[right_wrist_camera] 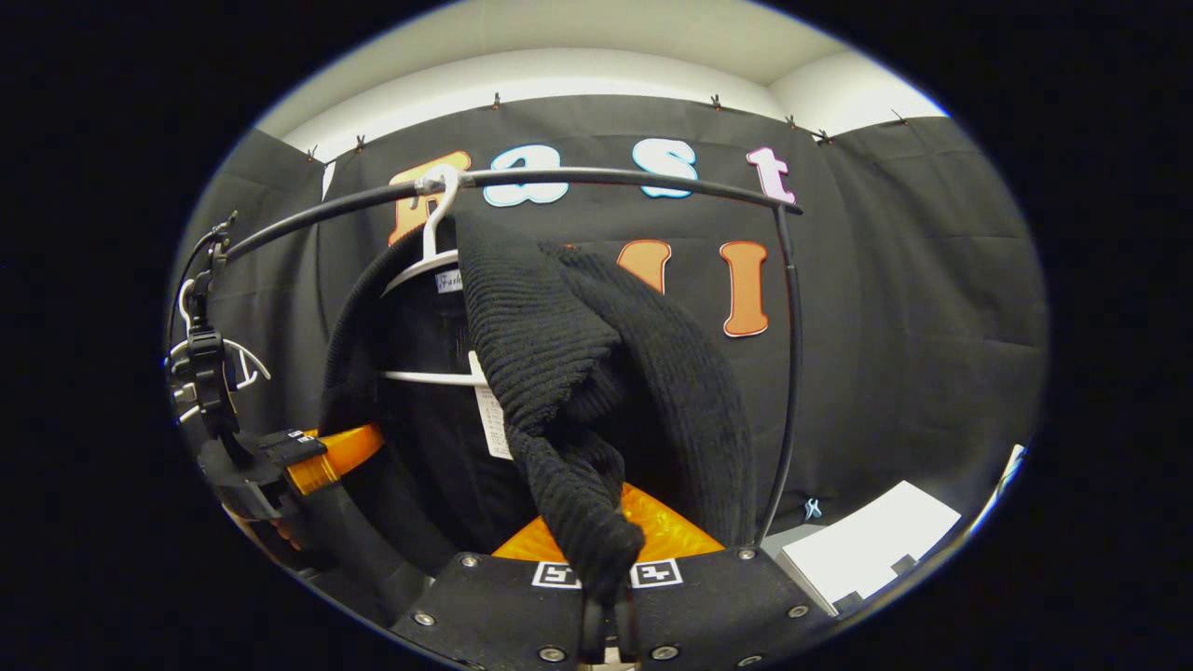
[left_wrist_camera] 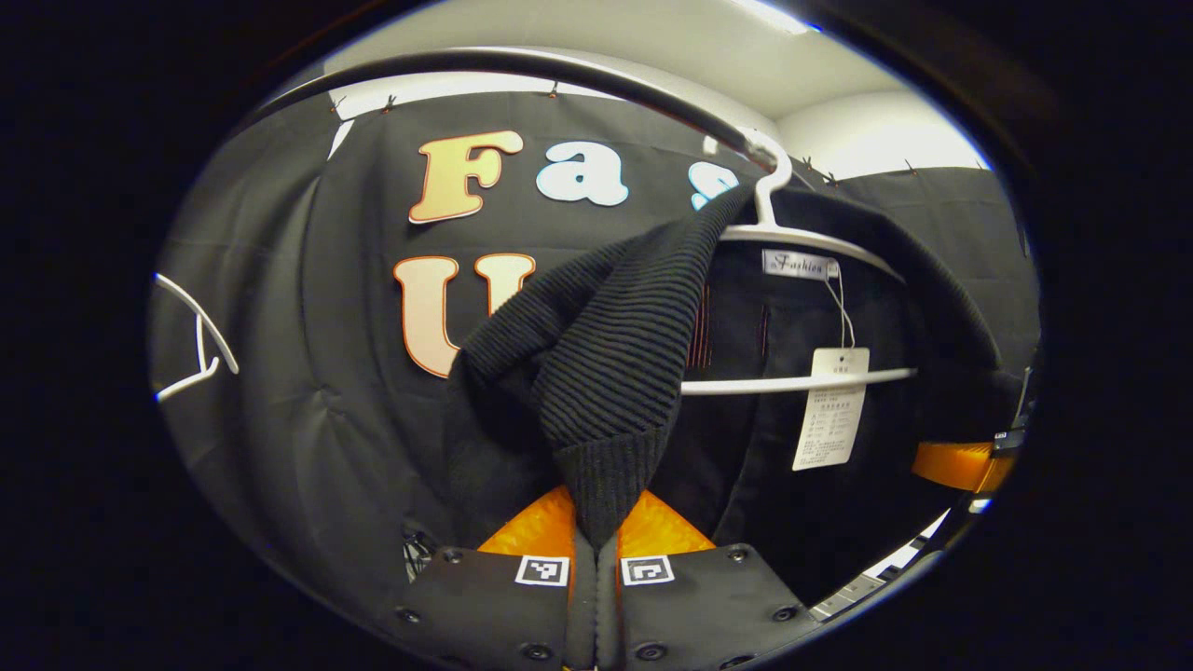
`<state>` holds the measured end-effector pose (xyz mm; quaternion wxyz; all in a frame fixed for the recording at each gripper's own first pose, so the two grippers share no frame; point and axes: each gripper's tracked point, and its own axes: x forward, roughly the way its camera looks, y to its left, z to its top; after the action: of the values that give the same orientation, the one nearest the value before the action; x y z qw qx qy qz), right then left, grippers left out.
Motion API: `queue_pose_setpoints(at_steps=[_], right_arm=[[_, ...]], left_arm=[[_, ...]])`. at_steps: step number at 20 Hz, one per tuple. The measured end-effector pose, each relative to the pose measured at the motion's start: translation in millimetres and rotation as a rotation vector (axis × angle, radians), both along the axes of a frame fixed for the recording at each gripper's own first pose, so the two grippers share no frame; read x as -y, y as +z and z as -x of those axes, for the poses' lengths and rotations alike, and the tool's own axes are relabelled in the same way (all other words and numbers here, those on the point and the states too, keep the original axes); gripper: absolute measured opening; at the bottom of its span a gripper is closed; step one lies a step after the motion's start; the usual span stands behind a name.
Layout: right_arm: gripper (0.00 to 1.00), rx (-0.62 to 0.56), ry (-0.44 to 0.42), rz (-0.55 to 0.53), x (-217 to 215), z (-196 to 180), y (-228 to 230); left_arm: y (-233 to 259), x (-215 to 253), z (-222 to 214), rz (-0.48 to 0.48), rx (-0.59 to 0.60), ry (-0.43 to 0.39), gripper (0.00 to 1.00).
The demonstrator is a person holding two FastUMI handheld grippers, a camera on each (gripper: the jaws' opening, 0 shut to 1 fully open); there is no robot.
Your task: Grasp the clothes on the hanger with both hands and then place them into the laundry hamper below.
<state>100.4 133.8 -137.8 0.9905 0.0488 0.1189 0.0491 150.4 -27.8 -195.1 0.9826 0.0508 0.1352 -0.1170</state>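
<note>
A black rail arcs across the booth at twelve o'clock, and from it, on a white hanger, hangs the black knit garment we are after. In the left gripper view, our left gripper at six o'clock is clenched on a ribbed fold; in the right gripper view, our right gripper bites another fold the same way. A paper tag dangles at three o'clock. We judge the next move needs both hands lifting together, up off the hanger's shoulders, then down; the hamper's place we cannot tell.
</note>
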Motion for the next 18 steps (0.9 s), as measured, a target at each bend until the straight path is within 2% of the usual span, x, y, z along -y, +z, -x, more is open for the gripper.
queue_pose_setpoints(at_steps=[6, 10, 12, 18], right_arm=[[0.1, 0.065, -0.007, -0.007, 25, 13, 42], [0.09, 0.098, 0.028, 0.027, 33, 16, 66], [0.09, 0.108, 0.029, 0.037, 42, 15, 78], [0.09, 0.141, 0.046, -0.028, 66, 9, 108]], left_arm=[[51, -32, 1, 0.05, 0.052, 0.017, 0.09], [90, -50, 1, 0.069, 0.102, 0.038, 0.07], [104, -54, -1, 0.065, 0.128, 0.045, 0.07], [140, -71, -18, 0.03, 0.198, 0.06, 0.06]])
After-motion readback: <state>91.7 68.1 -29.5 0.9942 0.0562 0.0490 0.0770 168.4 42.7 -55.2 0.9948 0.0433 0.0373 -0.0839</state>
